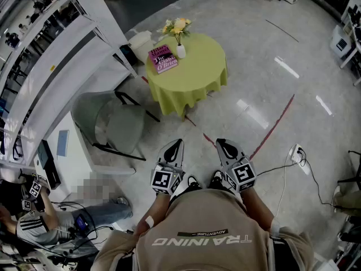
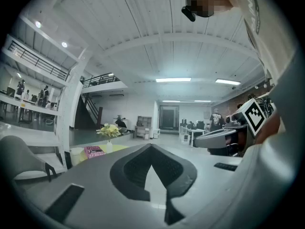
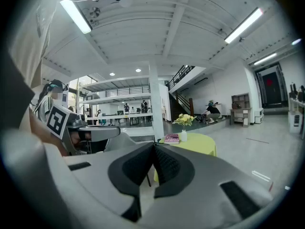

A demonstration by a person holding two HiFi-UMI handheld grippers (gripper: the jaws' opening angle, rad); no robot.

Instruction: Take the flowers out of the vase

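Yellow flowers (image 1: 176,26) stand in a small white vase (image 1: 180,51) on a round table with a lime-green cloth (image 1: 194,75), far ahead of me. A pink book (image 1: 162,58) lies beside the vase. Both grippers are held close to my body, well short of the table. The left gripper (image 1: 177,144) is shut and empty, and so is the right gripper (image 1: 221,143). In the left gripper view the flowers (image 2: 109,130) show small at the left, past the closed left gripper (image 2: 151,146). In the right gripper view the flowers (image 3: 184,120) and vase (image 3: 184,136) stand just beyond the closed right gripper (image 3: 153,146).
A grey chair (image 1: 113,123) stands between me and the table, to the left. White shelving (image 1: 51,66) runs along the left side. A person sits at the lower left (image 1: 34,219). A power strip with cables (image 1: 296,151) lies on the floor at right, near a red floor line (image 1: 276,126).
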